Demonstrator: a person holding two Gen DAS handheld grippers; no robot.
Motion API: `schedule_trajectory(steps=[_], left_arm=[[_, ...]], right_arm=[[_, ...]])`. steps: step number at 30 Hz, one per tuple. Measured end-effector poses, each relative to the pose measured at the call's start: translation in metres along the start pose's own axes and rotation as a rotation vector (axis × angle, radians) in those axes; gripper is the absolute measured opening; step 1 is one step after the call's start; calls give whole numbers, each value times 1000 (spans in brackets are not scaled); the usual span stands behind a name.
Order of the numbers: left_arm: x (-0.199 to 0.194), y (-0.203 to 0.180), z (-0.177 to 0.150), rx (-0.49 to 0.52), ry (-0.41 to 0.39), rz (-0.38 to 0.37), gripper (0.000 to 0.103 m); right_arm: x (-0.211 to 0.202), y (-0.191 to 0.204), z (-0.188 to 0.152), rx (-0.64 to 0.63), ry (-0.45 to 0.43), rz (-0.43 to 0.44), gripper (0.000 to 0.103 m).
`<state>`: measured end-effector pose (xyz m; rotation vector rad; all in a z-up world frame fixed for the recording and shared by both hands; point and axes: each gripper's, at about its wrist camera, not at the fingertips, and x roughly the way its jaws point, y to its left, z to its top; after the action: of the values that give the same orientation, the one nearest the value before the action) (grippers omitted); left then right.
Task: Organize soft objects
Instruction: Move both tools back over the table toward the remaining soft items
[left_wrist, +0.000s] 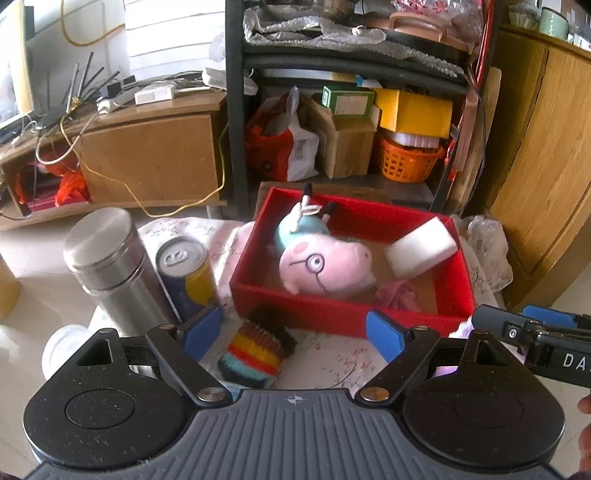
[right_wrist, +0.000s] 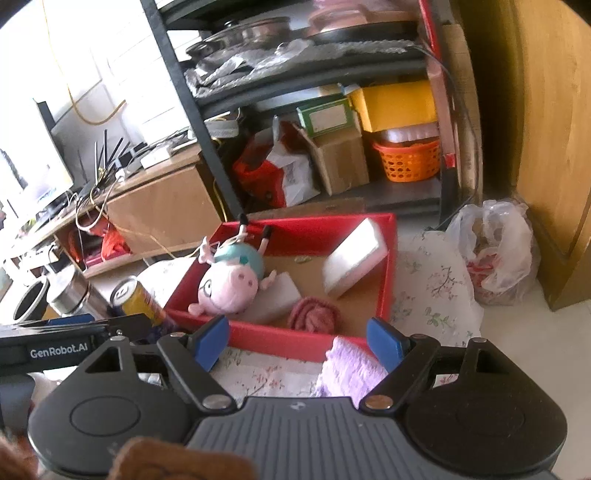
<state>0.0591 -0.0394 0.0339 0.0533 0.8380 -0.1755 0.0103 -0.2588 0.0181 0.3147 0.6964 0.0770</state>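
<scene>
A red box (left_wrist: 295, 306) (right_wrist: 280, 336) sits on a floral cloth. In it lie a pink pig plush (left_wrist: 325, 266) (right_wrist: 229, 288), a white sponge (left_wrist: 421, 251) (right_wrist: 354, 258) leaning on the right wall, a second white sponge (right_wrist: 273, 299) and a pink knitted ball (right_wrist: 314, 314). In front of the box a rainbow-striped knitted piece (left_wrist: 255, 350) lies under my open left gripper (left_wrist: 293, 332), untouched. My right gripper (right_wrist: 297, 345) is open over a lilac knitted cloth (right_wrist: 347, 369), which lies near its right finger outside the box.
A steel flask (left_wrist: 107, 266), a drink can (left_wrist: 188, 273) and a white bottle (left_wrist: 62, 347) stand left of the box. Behind it is a black shelf with boxes and an orange basket (left_wrist: 406, 162). A plastic bag (right_wrist: 495, 251) and a wooden cabinet (right_wrist: 546, 147) are at the right.
</scene>
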Motion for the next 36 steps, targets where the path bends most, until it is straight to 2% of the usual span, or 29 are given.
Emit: schedule_trajectory(steps=[7, 14, 18, 21, 26, 30, 34, 36], left_arm=[[-8, 16, -17, 16, 34, -3, 87], [-3, 49, -39, -13, 131, 0, 88], [6, 67, -53, -33, 196, -31, 88], [16, 79, -58, -88, 236, -75, 88], [42, 70, -54, -125, 301, -96, 84], [28, 71, -44, -118, 261, -131, 85], [3, 78, -55, -73, 219, -91, 88], [-2, 88, -68, -96, 231, -73, 88]], right_arm=[[-1, 4, -15, -19, 34, -1, 55], [2, 5, -32, -64, 83, -8, 55], [5, 5, -40, -80, 112, -2, 55], [10, 5, -44, -76, 144, 15, 55], [15, 9, -46, -74, 169, 36, 55], [15, 8, -46, -84, 175, 42, 55], [17, 6, -45, -94, 191, 41, 55], [17, 5, -46, -106, 195, 43, 55]])
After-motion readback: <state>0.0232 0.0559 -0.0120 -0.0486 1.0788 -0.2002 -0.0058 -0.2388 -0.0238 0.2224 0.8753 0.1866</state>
